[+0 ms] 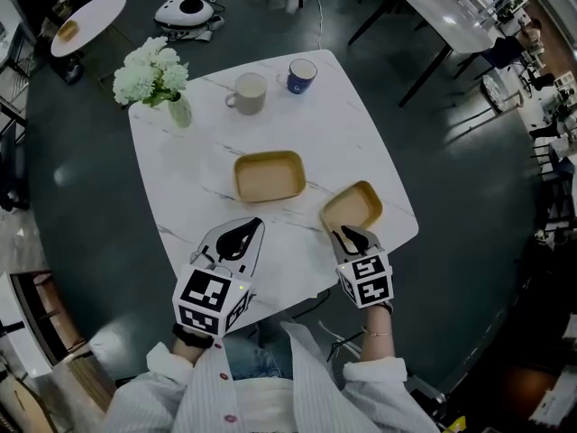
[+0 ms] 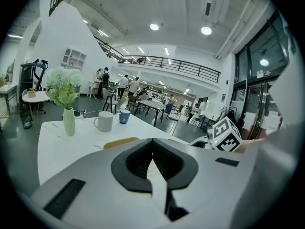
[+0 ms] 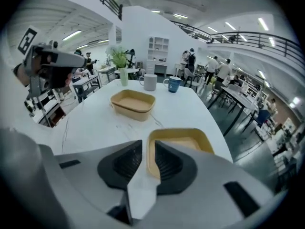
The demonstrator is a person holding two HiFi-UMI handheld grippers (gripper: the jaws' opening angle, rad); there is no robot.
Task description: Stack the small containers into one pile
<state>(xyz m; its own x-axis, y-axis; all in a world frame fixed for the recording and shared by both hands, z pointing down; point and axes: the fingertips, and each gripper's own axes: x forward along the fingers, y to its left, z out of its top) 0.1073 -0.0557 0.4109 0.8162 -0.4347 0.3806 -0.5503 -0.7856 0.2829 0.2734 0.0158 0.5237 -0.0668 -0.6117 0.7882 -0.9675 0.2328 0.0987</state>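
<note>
Two tan small containers lie on the white marble table [image 1: 180, 174]. One container [image 1: 270, 176] [image 3: 132, 103] sits mid-table, also seen as a tan edge [image 2: 121, 142] in the left gripper view. The other container [image 1: 352, 207] [image 3: 180, 143] lies near the right front edge. My right gripper [image 1: 348, 236] [image 3: 148, 149] is at its near left corner, jaws shut on the rim, the tan wall showing in the narrow slit between them. My left gripper [image 1: 251, 227] [image 2: 152, 152] hovers over the table's front, shut and holding nothing.
A white mug [image 1: 250, 93] and a blue mug [image 1: 302, 76] stand at the table's far side, a vase of white flowers [image 1: 151, 78] at the far left corner. Dark floor surrounds the table; other tables and chairs stand beyond.
</note>
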